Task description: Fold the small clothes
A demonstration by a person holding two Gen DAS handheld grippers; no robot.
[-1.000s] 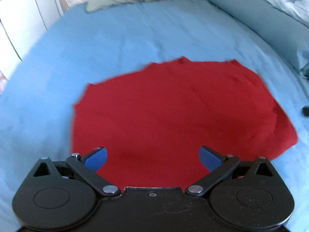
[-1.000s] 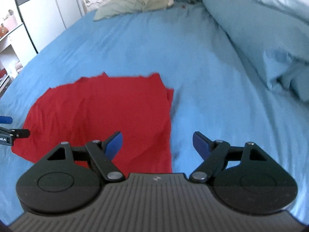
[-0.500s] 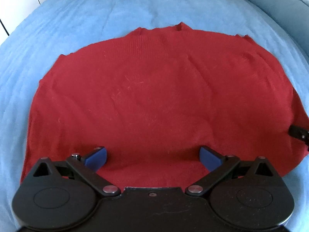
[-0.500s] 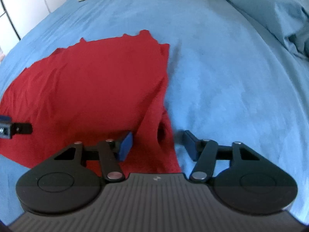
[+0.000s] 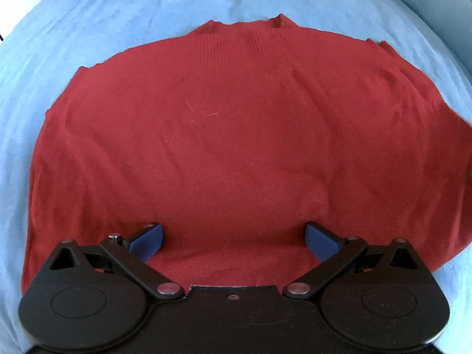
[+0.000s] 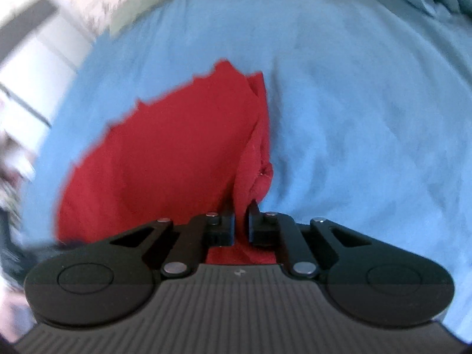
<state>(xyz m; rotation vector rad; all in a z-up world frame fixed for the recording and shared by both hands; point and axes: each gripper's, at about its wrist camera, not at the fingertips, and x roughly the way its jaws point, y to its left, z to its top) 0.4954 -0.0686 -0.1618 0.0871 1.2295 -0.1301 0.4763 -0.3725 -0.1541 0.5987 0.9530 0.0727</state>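
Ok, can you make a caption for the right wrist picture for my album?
Right gripper pinching the bunched edge of a red knit top on a blue bedsheet.

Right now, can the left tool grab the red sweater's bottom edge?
Probably yes. The left tool hangs open right over the red sweater, its near edge lies between the blue fingertips, and nothing blocks the way on the blue bedsheet.

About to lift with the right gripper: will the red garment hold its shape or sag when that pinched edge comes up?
Likely sag: the red garment already bunches into soft folds at the right gripper, whose jaws have just closed on its edge. It looks thin and light, lying flat on the blue bedsheet. The left gripper is open above it.
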